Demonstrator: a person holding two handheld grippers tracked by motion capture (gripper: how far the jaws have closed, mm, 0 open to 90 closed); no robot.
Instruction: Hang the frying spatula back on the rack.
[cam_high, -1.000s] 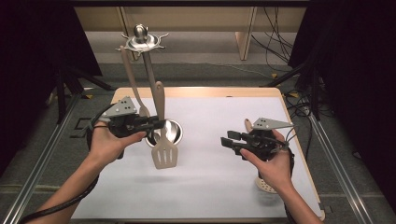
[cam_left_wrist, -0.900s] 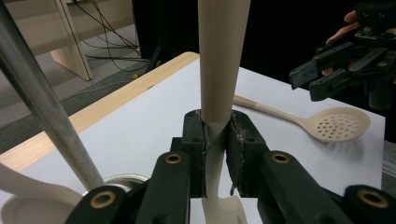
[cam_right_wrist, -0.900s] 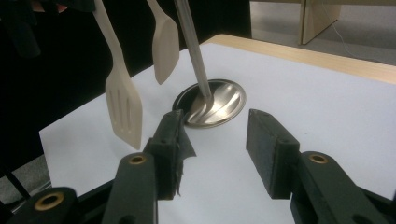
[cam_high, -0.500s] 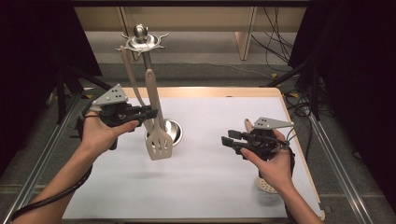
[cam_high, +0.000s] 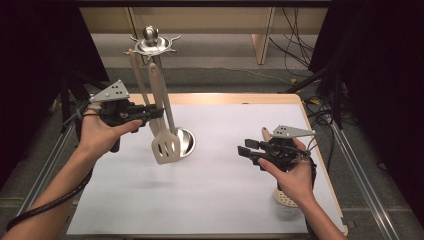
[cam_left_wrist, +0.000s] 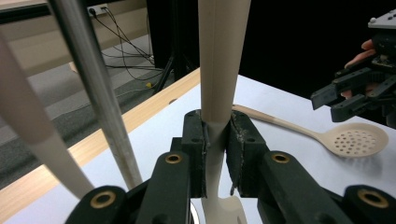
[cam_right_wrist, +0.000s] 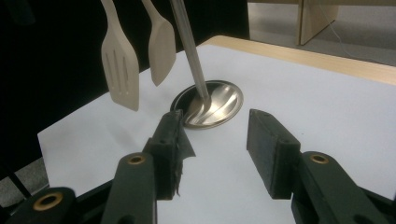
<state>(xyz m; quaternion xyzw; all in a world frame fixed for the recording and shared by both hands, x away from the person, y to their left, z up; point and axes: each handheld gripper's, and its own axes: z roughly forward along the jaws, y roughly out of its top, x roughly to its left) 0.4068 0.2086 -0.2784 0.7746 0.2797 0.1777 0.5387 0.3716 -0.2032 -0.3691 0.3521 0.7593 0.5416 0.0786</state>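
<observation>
Slotted spatula (cam_high: 166, 145) has come up off the worktop (cam_high: 225, 200) and moved toward the rack (cam_high: 152, 45), its blade now hanging just in front of the rack's base dish (cam_high: 187, 142). Judged from this, the hanging step is underway but the handle is not yet hooked. Left tongs (cam_high: 150, 114) are clamped on the spatula's handle, midway up, beside the rack's pole (cam_left_wrist: 100, 98). Right tongs (cam_high: 248, 149) stand apart, empty, well right of the rack, near a perforated spoon (cam_left_wrist: 357, 140) lying flat.
</observation>
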